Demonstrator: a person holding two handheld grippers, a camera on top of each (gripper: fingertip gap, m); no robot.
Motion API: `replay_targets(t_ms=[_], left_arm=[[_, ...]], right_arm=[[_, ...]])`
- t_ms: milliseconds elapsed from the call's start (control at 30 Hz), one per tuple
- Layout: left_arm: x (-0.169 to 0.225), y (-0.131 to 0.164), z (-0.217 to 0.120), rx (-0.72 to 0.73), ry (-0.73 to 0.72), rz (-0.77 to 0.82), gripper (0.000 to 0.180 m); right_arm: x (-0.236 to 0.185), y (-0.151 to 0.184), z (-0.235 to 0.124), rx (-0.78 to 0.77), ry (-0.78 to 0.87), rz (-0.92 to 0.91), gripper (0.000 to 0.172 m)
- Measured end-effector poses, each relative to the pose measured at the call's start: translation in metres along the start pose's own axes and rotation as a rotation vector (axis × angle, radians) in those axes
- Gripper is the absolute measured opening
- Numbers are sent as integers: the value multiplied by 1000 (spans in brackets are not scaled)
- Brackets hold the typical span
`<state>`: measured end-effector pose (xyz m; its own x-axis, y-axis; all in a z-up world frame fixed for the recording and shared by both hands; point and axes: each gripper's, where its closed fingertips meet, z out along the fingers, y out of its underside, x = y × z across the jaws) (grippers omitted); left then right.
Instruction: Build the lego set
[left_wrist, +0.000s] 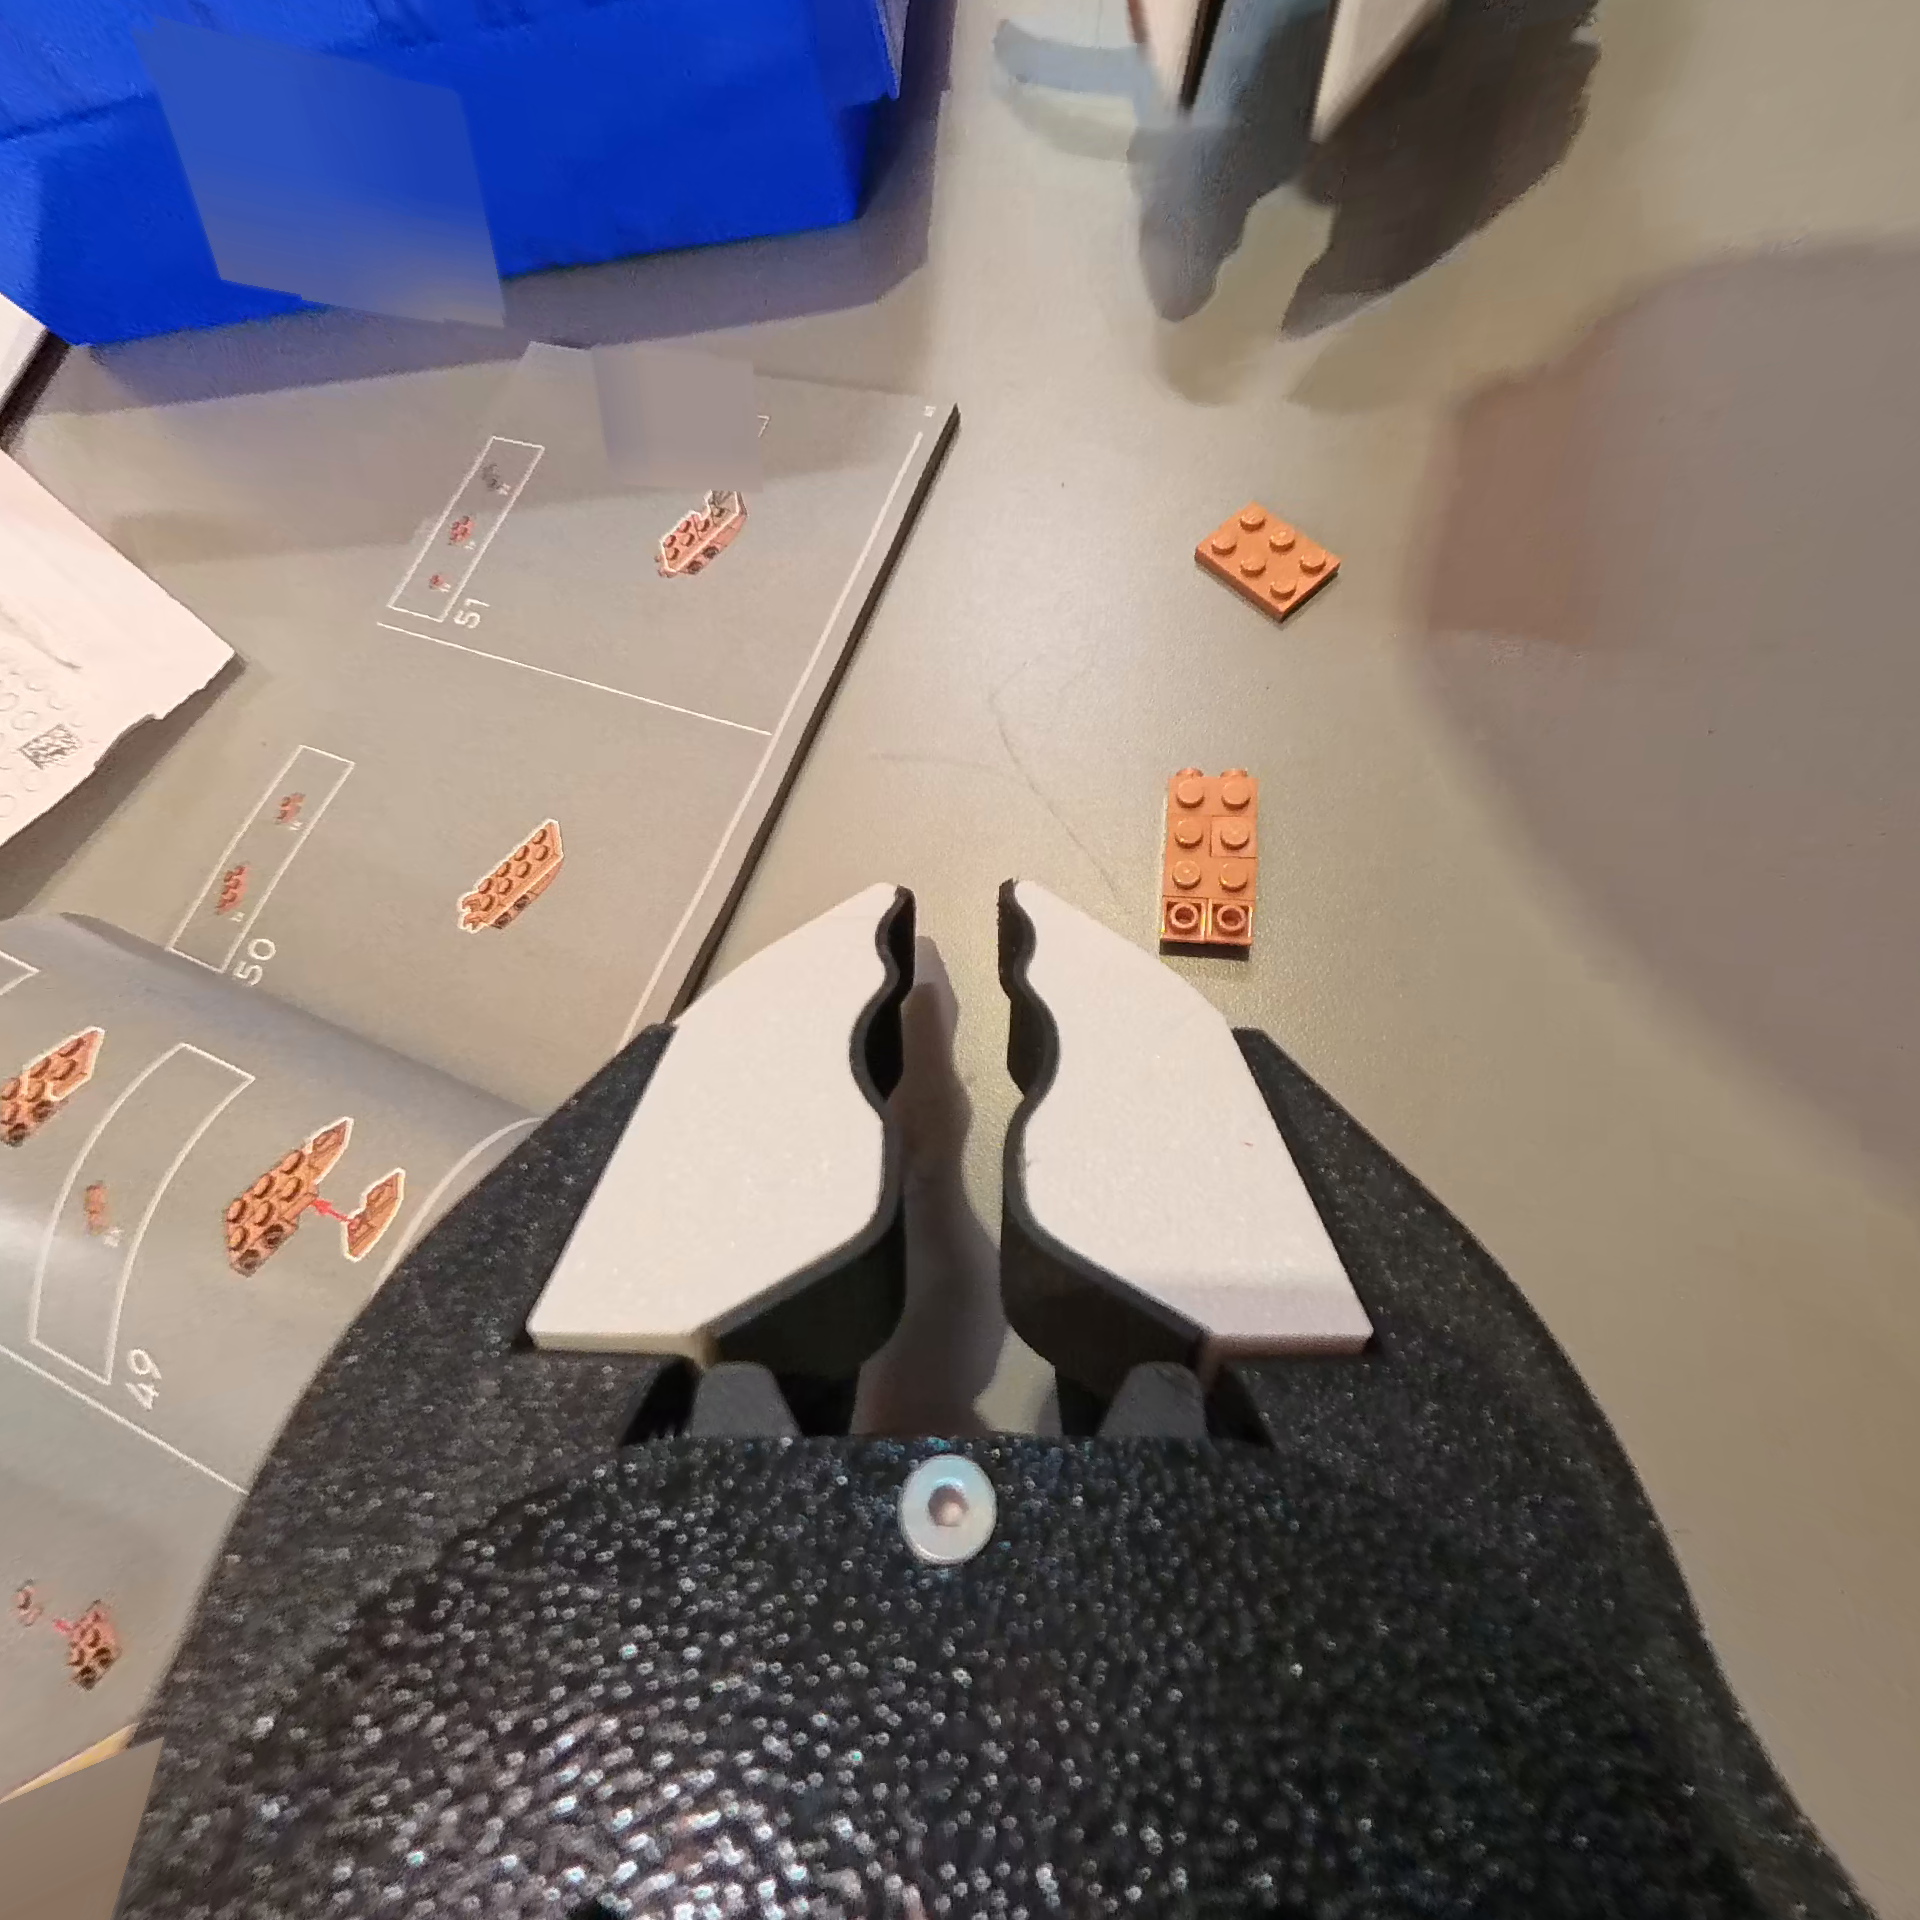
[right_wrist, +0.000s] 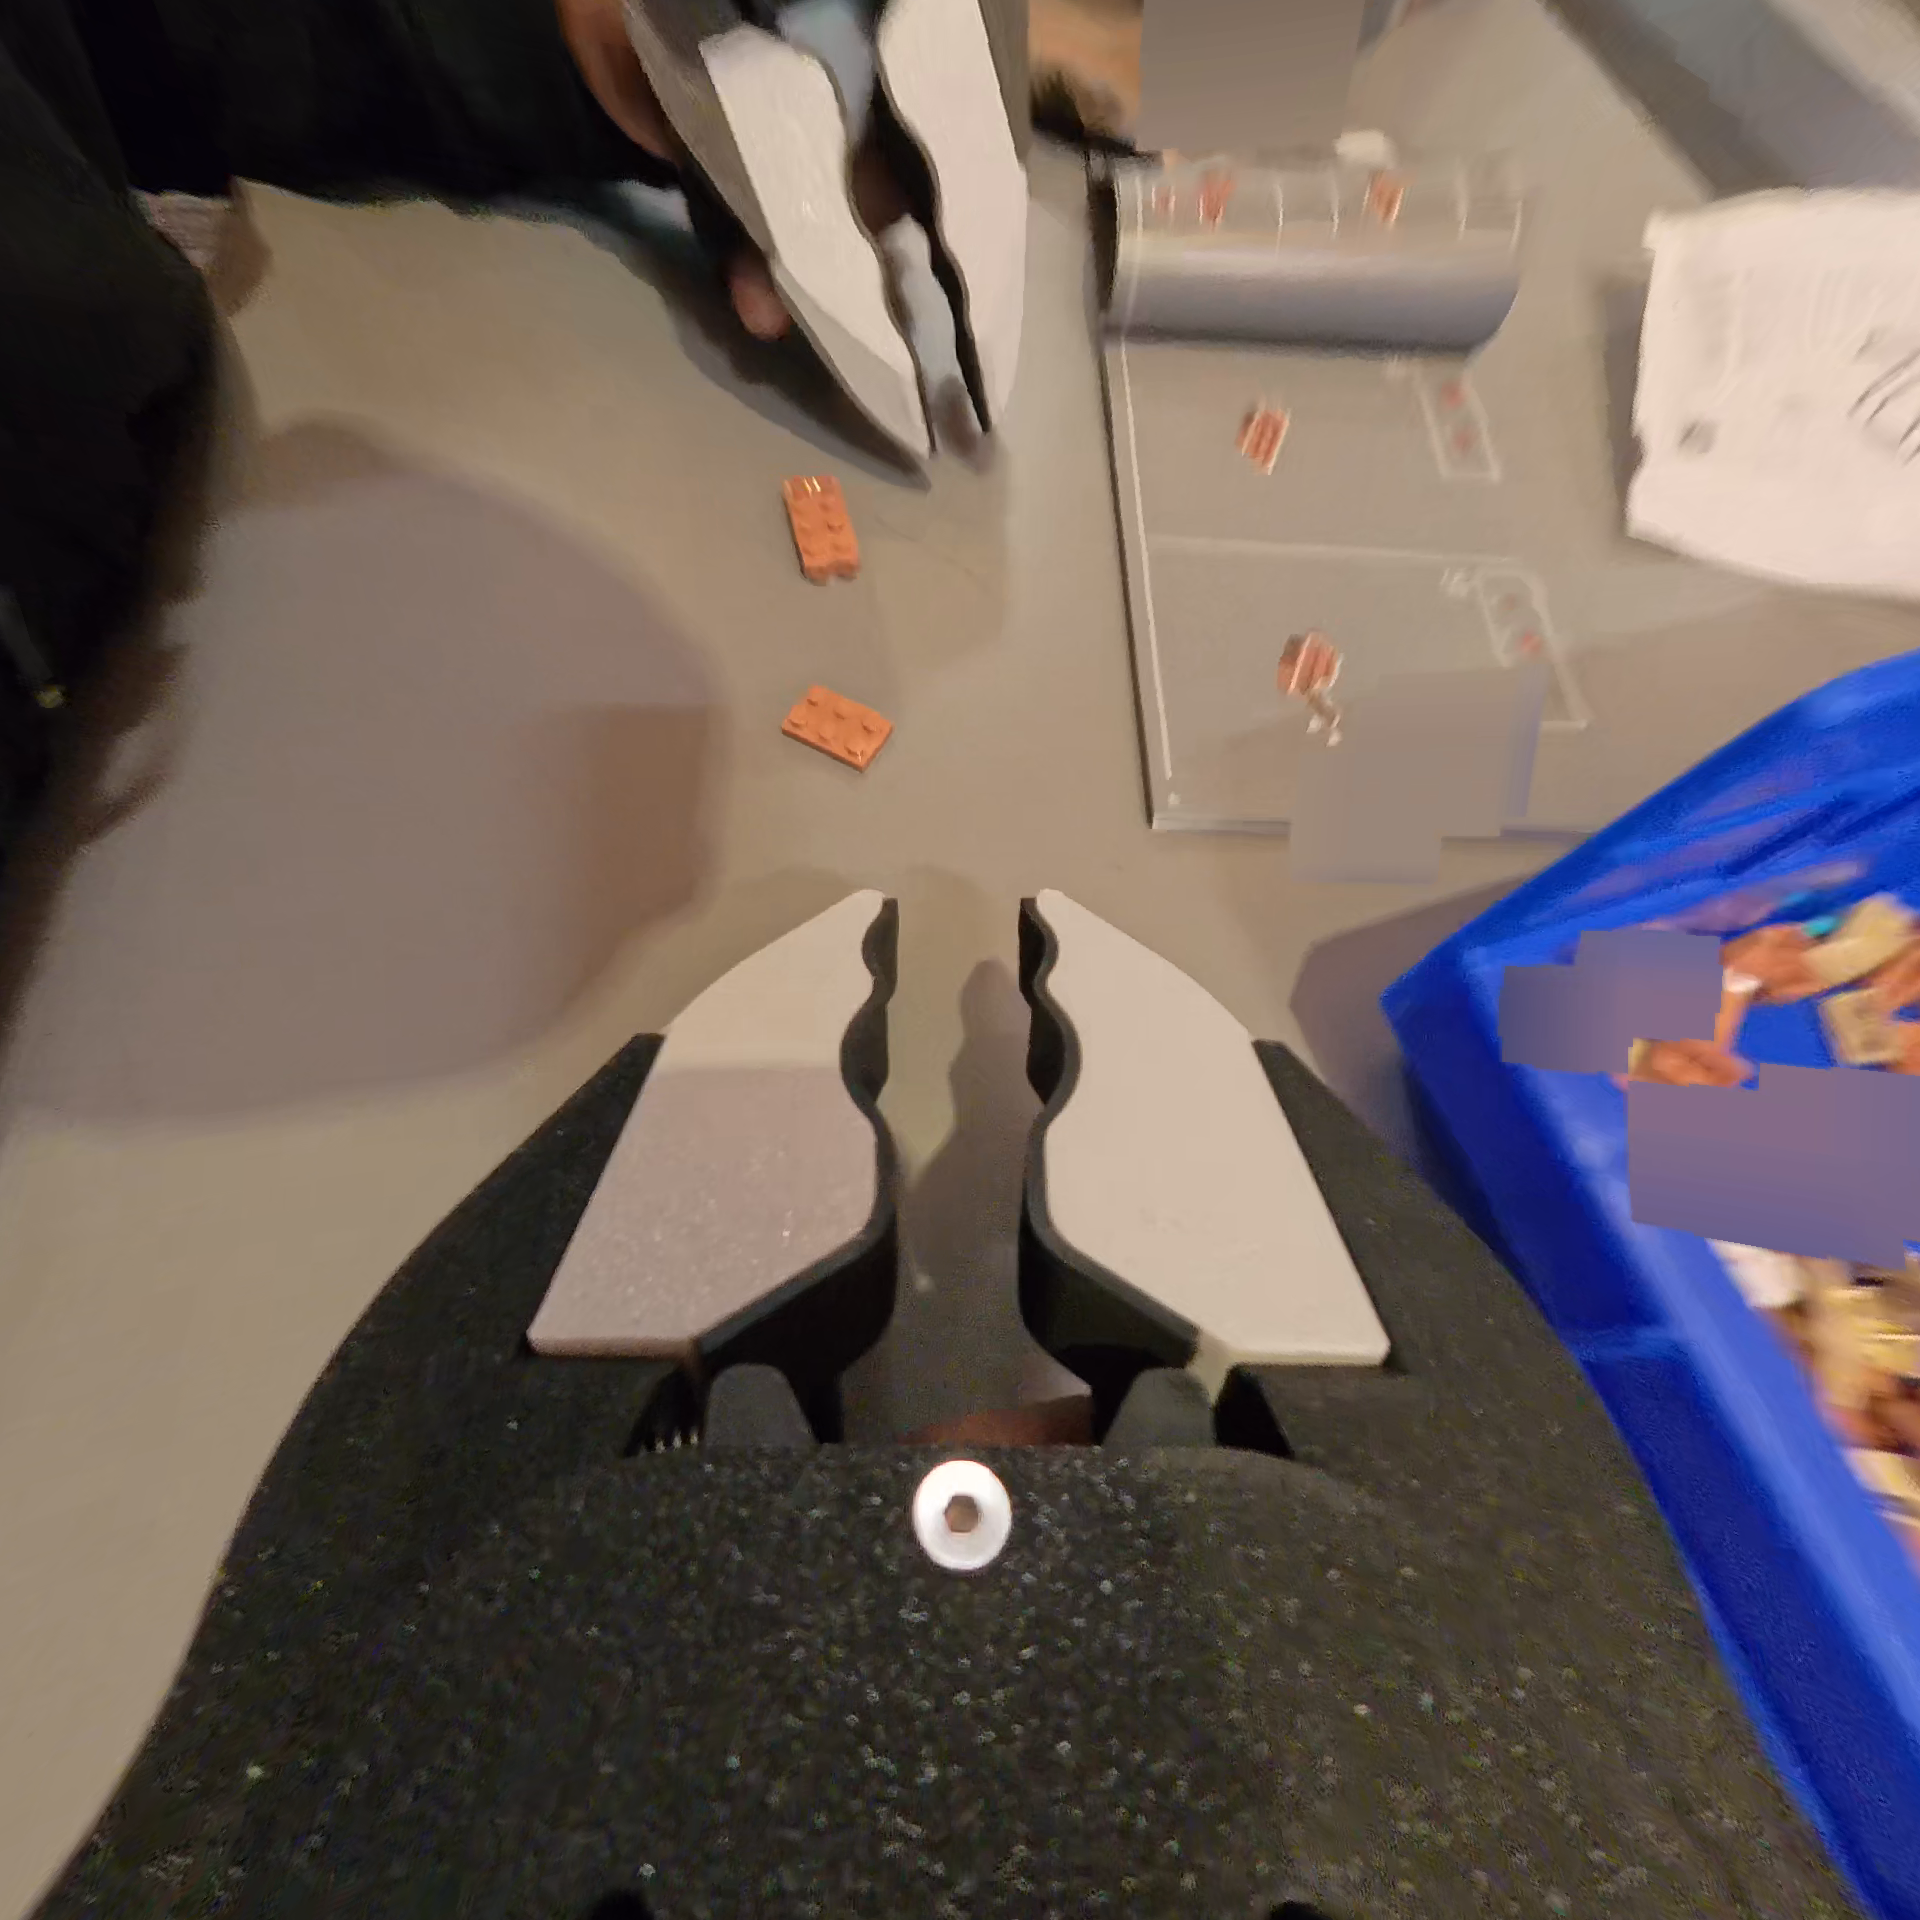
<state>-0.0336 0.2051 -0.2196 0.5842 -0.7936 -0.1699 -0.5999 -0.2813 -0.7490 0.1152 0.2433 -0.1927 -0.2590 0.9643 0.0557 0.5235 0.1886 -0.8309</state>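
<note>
My left gripper (left_wrist: 956, 902) is open and empty above the grey table, its jaws slightly apart. An orange assembly of small plates (left_wrist: 1210, 859) lies just right of its tips. A flat orange plate with six studs (left_wrist: 1268, 561) lies farther ahead. My right gripper (right_wrist: 958, 909) is open and empty over bare table. The six-stud plate (right_wrist: 837, 727) lies ahead of it to the left, the orange assembly (right_wrist: 823, 528) beyond. The left gripper also shows in the right wrist view (right_wrist: 951, 421), blurred, near the assembly. The right gripper shows blurred at the top of the left wrist view (left_wrist: 1247, 156).
An open grey instruction booklet (left_wrist: 540, 665) lies left of the bricks; it also shows in the right wrist view (right_wrist: 1330, 520). A blue bin (left_wrist: 468, 135) stands behind it, holding loose parts (right_wrist: 1662, 1195). A white paper (right_wrist: 1787, 384) lies beside the booklet. A person's dark sleeve (right_wrist: 94, 312) is at left. Tip to tip, the grippers are about 15 cm apart. The six-stud plate (right_wrist: 837, 727) is about 8 cm from my right fingertips. The left camera catches it too, in the left wrist view (left_wrist: 1260, 550).
</note>
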Motion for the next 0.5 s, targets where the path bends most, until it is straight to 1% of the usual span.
replay_targets(t_ms=[33,100,133,167,233,300,433,500], left_arm=[[-1,0,0,0,0,-3,15],[-2,0,0,-4,1,-17,15],[-3,0,1,-5,-1,-23,15],[-3,0,0,-4,-2,-25,15],[-3,0,0,-2,-7,-22,15],[-3,0,0,-3,-13,-13,15],[-2,1,1,-11,-22,-2,14],[-3,1,1,-10,-24,-1,14]], right_arm=[[3,-11,-14,34,12,-44,22],[24,-38,-53,108,102,-116,17],[42,-47,-72,101,172,-139,16],[64,-49,-89,56,248,-160,16],[109,-38,-110,-118,344,-206,16],[147,-20,-115,-308,342,-252,16],[190,33,-102,-720,149,-335,16],[201,55,-92,-861,56,-347,16]])
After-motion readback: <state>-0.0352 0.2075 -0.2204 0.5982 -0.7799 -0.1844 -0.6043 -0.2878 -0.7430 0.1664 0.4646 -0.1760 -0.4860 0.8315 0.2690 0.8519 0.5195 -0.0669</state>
